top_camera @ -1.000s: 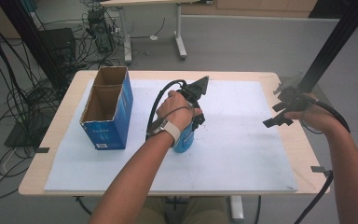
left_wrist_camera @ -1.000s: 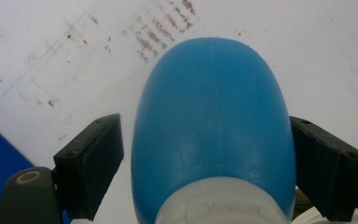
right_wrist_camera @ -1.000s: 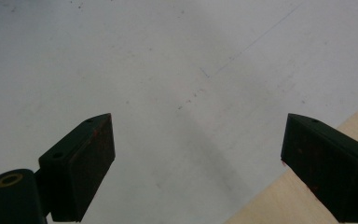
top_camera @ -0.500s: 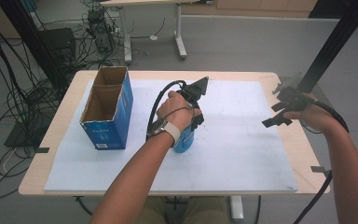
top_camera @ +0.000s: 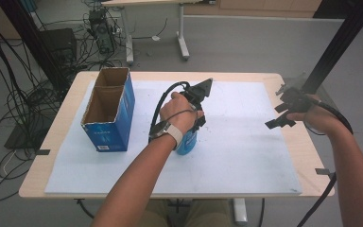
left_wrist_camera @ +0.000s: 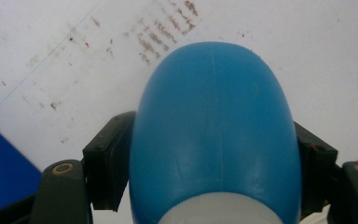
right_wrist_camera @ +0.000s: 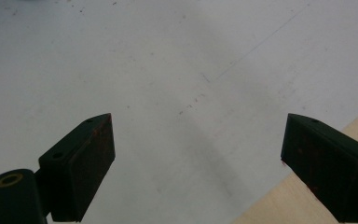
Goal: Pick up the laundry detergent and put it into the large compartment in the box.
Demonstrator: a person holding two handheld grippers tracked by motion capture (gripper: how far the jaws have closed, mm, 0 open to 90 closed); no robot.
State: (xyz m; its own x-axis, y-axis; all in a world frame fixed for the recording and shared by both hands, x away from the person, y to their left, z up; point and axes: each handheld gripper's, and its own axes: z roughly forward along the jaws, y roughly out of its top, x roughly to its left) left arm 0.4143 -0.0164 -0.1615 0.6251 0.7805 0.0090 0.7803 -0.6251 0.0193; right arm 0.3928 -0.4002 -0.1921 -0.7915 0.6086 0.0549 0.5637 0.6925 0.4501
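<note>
At centre frame, our left gripper (top_camera: 191, 130), jaws just closing, seemingly clamps the blue bottle (left_wrist_camera: 214, 135) standing on the white mat (top_camera: 246, 142); at right, our right gripper (right_wrist_camera: 198, 163) hangs spread, empty.

Left tongs (left_wrist_camera: 212, 172) just closed onto blue bottle (left_wrist_camera: 214, 130)

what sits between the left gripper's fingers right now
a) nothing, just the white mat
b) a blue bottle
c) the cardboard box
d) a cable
b) In the left gripper view the blue bottle sits between the two black fingers, which have just been closing and now press its sides.
</note>
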